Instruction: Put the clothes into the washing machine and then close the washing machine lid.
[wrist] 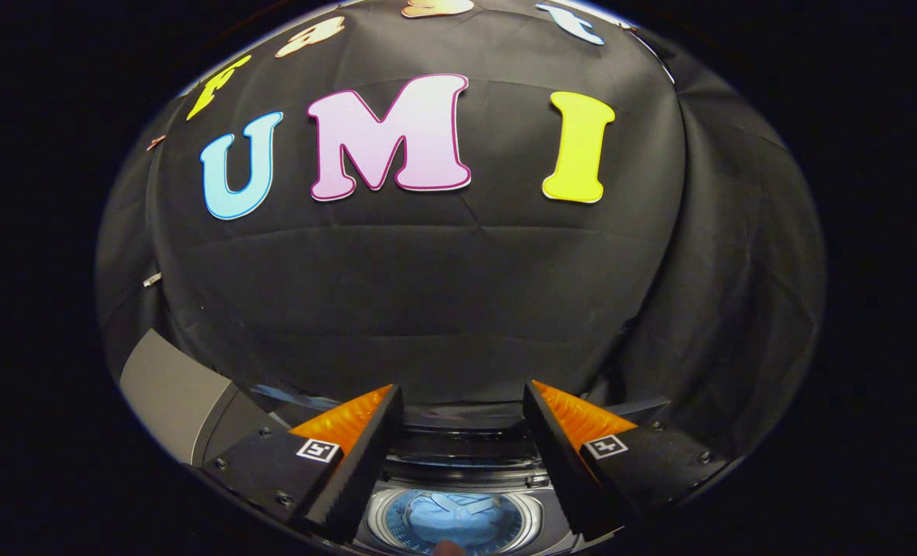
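We hold the gripper (462, 409) above the washing machine (177, 394), its two fingers spread wide apart and grasping nothing. Between and below the fingers we see down into the round drum (455, 519), where pale blue clothes (447, 517) lie at the bottom. The machine's grey top edge rises to the left of the fingers, and a dark raised lid (458, 390) seems to stand at the far side. Beyond hangs the black cloth wall (428, 293).

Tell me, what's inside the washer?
Between the open gripper jaws, the washer drum shows something bluish at the bottom, perhaps cloth or the drum floor; I cannot tell which. The jaws cover the drum's sides.
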Demonstrator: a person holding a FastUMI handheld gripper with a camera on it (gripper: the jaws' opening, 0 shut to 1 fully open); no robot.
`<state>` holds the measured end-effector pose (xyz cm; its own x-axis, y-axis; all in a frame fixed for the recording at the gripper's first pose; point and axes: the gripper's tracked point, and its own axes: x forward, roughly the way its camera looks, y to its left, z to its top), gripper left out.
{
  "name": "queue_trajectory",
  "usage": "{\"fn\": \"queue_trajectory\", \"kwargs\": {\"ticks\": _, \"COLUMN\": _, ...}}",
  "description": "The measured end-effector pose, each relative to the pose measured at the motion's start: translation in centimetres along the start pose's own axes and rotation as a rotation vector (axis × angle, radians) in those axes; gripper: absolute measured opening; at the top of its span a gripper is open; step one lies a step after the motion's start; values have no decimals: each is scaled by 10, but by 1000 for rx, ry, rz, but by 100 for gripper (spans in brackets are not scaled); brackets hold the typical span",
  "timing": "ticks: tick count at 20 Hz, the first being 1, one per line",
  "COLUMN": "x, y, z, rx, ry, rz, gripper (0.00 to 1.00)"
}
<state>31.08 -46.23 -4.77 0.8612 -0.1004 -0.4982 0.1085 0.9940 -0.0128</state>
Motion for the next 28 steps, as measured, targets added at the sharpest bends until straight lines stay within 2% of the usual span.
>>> {"fn": "queue_trajectory", "kwargs": {"ticks": 4, "x": 23, "y": 6, "z": -5, "rx": 35, "ry": 20, "rz": 20, "gripper": 100}}
{"fn": "queue_trajectory", "kwargs": {"ticks": 10, "x": 28, "y": 7, "z": -10, "rx": 25, "ry": 16, "rz": 35, "gripper": 100}}
{"fn": "queue_trajectory", "kwargs": {"ticks": 21, "x": 10, "y": 6, "z": -16, "rx": 9, "ry": -16, "rz": 0, "gripper": 100}}
{"fn": "queue_trajectory", "kwargs": {"ticks": 28, "x": -22, "y": 7, "z": -30, "rx": 1, "ry": -27, "rz": 1, "gripper": 100}}
